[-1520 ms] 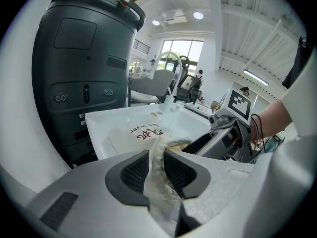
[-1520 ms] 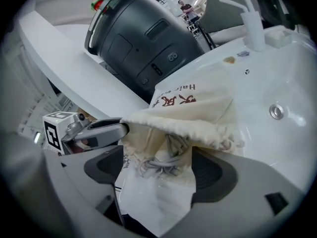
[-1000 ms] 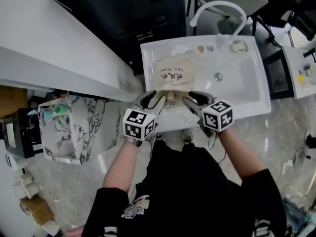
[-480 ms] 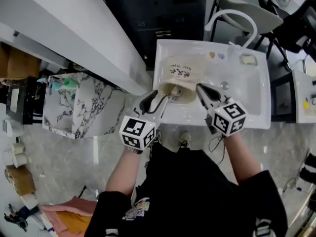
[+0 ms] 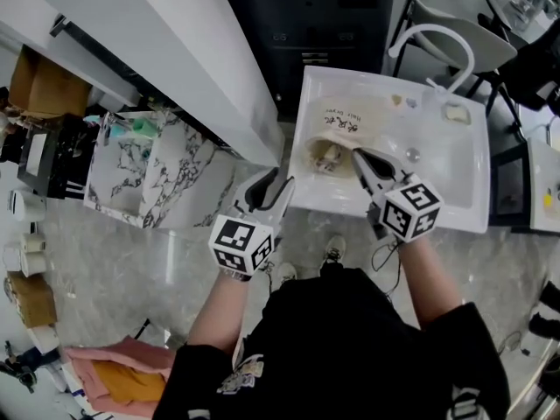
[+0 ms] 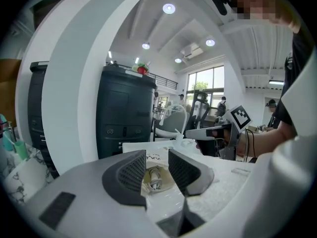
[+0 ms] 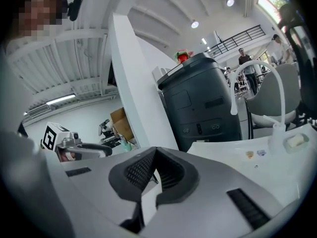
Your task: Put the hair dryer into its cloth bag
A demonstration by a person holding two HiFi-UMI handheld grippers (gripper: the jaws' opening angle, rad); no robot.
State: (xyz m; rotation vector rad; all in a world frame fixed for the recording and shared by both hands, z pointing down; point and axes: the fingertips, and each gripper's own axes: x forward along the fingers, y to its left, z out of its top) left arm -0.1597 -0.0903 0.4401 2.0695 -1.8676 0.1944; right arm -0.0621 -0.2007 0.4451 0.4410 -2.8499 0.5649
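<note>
Two claws are seen, one in each of the person's hands, and each bears one marker cube. The left claw (image 6: 157, 165) is held spread, with nothing between its pads; through the gap the open mouth of the single cloth bag (image 5: 343, 128) is seen. The right claw (image 7: 155, 157) is pressed together at its tips, and nothing is gripped there. In the head view one white sink (image 5: 455, 201) is shown, and the bag is laid in its left half, its printed side up and its mouth turned toward 6 o'clock. The one hair dryer (image 5: 329, 156) is lodged inside that mouth, where a pale body and a coil of cord can be made out; how much of it is covered cannot be told. The left claw is held off the basin, at 8 o'clock from the bag and just beside the sink's near left corner. The right claw is held over the basin at 4 o'clock from the bag's mouth, close to it; whether it touches cannot be told. One arched faucet (image 5: 437, 40) is mounted at 1 o'clock from the bag, and one drain (image 5: 411, 154) is seen at 3 o'clock. Two small bits (image 5: 398, 101) and one pale block (image 5: 455, 112) are set on the far rim.
</note>
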